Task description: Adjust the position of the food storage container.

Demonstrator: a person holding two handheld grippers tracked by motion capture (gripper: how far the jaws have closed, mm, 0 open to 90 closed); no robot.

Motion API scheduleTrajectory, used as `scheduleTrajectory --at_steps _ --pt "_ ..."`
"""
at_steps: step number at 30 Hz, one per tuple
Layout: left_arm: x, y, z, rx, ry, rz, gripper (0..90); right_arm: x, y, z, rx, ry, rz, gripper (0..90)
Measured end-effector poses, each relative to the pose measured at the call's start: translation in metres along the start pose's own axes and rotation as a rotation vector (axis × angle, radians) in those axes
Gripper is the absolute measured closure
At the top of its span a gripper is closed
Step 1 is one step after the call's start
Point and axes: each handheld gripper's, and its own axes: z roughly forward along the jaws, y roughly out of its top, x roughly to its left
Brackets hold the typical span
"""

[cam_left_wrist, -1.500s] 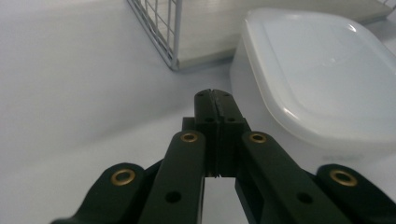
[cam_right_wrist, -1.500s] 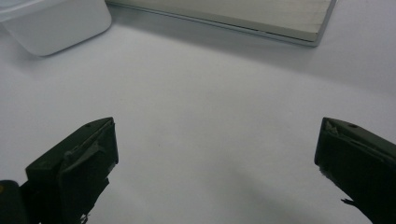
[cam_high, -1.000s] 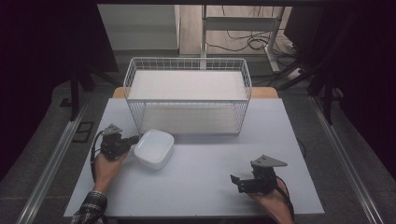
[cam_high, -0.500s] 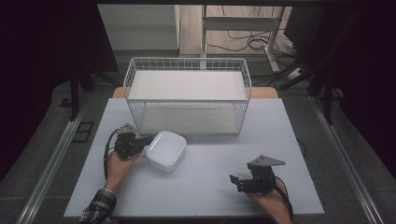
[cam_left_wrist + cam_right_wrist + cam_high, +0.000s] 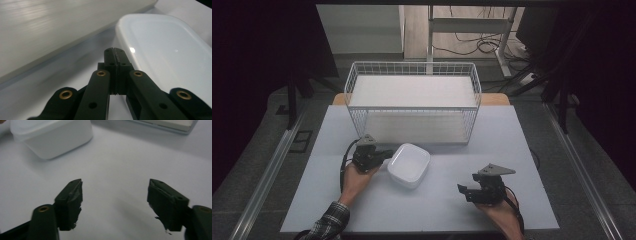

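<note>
the left gripper (image 5: pixel 384 154), jaws pressed together with nothing between them, sits with its tips against the near-left rim of the white, rounded-square plastic tub (image 5: pixel 409 164), which rests on the pale grey table (image 5: pixel 512 145) just in front of the white wire basket (image 5: pixel 412 102). the right gripper (image 5: pixel 464 192) hovers well apart to the tub's right, its jaws spread but lately closing over bare table.

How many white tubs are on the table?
1. The white tub sits on the table just in front of the wire basket, beside the left tool. None shows inside the basket, though its lower level is hard to see.
</note>
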Motion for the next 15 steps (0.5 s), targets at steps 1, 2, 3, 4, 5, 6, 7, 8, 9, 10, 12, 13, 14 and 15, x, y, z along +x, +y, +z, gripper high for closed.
scheduleTrajectory --at_steps 1,2,3,4,5,6,7,8,9,10,12,13,14,15 --pt "0.001 -0.001 -0.004 -0.006 0.004 -0.007 90.0 0.0 0.003 0.001 -0.008 0.009 0.002 39.0" --pt "0.001 -0.003 -0.009 -0.015 0.007 -0.016 90.0 0.0 0.006 0.003 -0.009 0.022 -0.005 43.7" --pt "-0.001 -0.006 -0.014 -0.021 0.008 -0.021 90.0 0.0 0.01 0.005 -0.01 0.046 -0.023 49.4" --pt "-0.003 -0.009 -0.019 -0.024 0.011 -0.018 90.0 0.001 0.013 0.008 -0.015 0.063 -0.043 53.9" --pt "-0.006 -0.012 -0.024 -0.026 0.014 -0.014 90.0 0.002 0.018 0.012 -0.009 0.072 -0.062 58.9" --pt "-0.009 -0.015 -0.029 -0.025 0.014 -0.005 90.0 0.003 0.023 0.017 -0.004 0.074 -0.092 64.4" --pt "-0.012 -0.018 -0.033 -0.023 0.014 -0.004 90.0 0.004 0.029 0.023 0.001 0.067 -0.124 70.0" --pt "-0.015 -0.021 -0.036 -0.021 0.014 -0.005 90.0 0.004 0.035 0.029 0.001 0.07 -0.141 74.2" --pt "-0.018 -0.024 -0.039 -0.02 0.016 -0.001 90.0 0.004 0.041 0.035 0.003 0.078 -0.148 78.6" --pt "-0.018 -0.024 -0.039 -0.02 0.016 -0.001 90.0 0.004 0.046 0.041 -0.001 0.083 -0.153 83.4" --pt "-0.028 -0.032 -0.044 -0.004 0.005 -0.007 90.0 0.004 0.058 0.053 -0.011 0.096 -0.161 88.7" --pt "-0.03 -0.034 -0.044 0.002 0.002 -0.007 90.0 0.005 0.065 0.061 -0.016 0.098 -0.169 88.9" --pt "-0.033 -0.037 -0.044 0.012 -0.004 -0.012 90.0 0.006 0.069 0.065 -0.019 0.098 -0.177 89.0" --pt "-0.035 -0.039 -0.044 0.019 -0.005 -0.015 90.0 0.007 0.077 0.072 -0.021 0.098 -0.183 89.0"
